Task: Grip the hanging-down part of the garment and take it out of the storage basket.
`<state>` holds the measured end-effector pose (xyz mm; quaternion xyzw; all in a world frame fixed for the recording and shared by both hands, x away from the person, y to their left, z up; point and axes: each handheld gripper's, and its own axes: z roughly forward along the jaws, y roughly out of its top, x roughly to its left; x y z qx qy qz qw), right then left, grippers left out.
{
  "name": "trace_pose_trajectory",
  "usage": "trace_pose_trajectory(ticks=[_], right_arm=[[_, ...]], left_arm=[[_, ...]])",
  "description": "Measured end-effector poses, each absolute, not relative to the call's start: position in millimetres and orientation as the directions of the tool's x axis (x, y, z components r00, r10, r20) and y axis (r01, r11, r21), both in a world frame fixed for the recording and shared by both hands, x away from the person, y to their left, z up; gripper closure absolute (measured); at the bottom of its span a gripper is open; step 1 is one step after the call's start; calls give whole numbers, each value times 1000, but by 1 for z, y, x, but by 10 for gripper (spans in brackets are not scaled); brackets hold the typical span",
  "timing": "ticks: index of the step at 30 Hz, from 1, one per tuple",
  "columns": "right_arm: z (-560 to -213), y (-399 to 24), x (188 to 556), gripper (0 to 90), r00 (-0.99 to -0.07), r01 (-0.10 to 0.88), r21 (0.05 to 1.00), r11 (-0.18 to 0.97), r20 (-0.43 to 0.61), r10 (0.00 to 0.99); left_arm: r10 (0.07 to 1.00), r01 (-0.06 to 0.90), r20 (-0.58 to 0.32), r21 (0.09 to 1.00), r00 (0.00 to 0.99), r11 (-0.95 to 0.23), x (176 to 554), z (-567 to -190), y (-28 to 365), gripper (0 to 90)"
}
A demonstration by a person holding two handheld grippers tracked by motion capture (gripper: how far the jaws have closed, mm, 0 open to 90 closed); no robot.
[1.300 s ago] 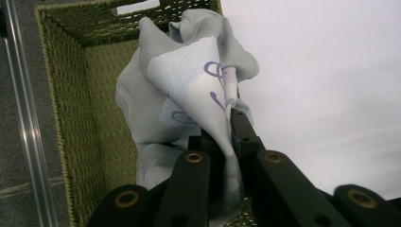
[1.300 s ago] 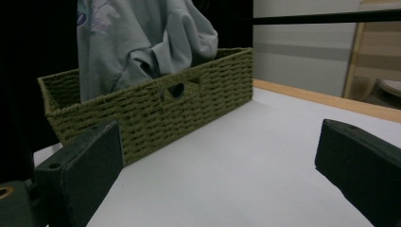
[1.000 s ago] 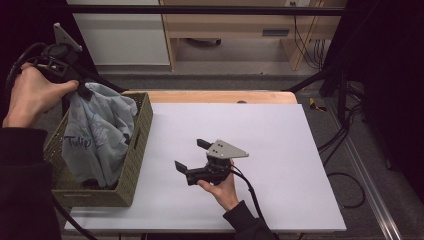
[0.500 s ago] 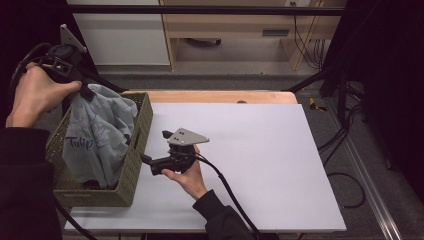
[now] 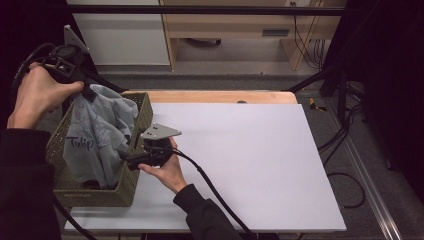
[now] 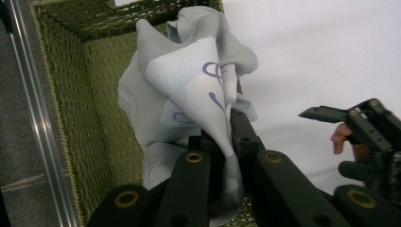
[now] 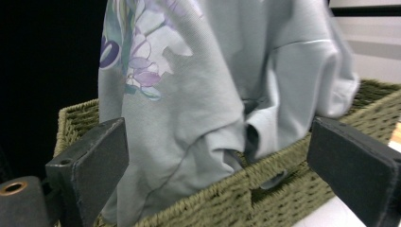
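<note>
Left claw [image 5: 87,90] clamped on pale grey printed cotton shirt [image 5: 100,135]; right claw [image 5: 125,159] agape beside green woven basket [image 5: 127,187]. Risk: hem snags the rim, tipping the basket.

Wicker basket [image 5: 134,185] sits at the left edge of the counter [image 5: 260,160]. Printed sweatshirt [image 5: 100,137] hangs partly in the basket, its top lifted above the far left corner by the left gripper [image 5: 87,92]. Right gripper [image 5: 125,159] lies at the basket's right wall, jaws toward the sweatshirt.
</note>
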<state>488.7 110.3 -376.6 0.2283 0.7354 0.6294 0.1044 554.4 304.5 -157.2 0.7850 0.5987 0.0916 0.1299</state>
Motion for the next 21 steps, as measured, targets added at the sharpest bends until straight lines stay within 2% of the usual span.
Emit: trace_pose_trajectory(ticks=[9,11,14,15,20,21], right_arm=[[-385,146,494,99,-880,241,958,153,150,451],[-387,155,495,157,-885,247,955,163,153,440],[-391,161,495,334,-887,226,956,187,122,446],[-391,161,495,334,-887,226,956,187,122,446],[-392,162,495,755,-884,241,946,215,122,451],[-391,161,495,795,-886,239,947,217,121,448]], left_arm=[[963,916,-14,312,270,-252,554,-158,304,859],[963,916,-16,313,270,-252,554,-158,304,859],[962,915,-12,312,273,-256,554,-159,305,859],[962,915,-11,313,272,-255,554,-159,306,859],[962,915,-17,313,272,-254,552,-159,307,859],[961,914,-16,314,274,-256,552,-159,308,859]])
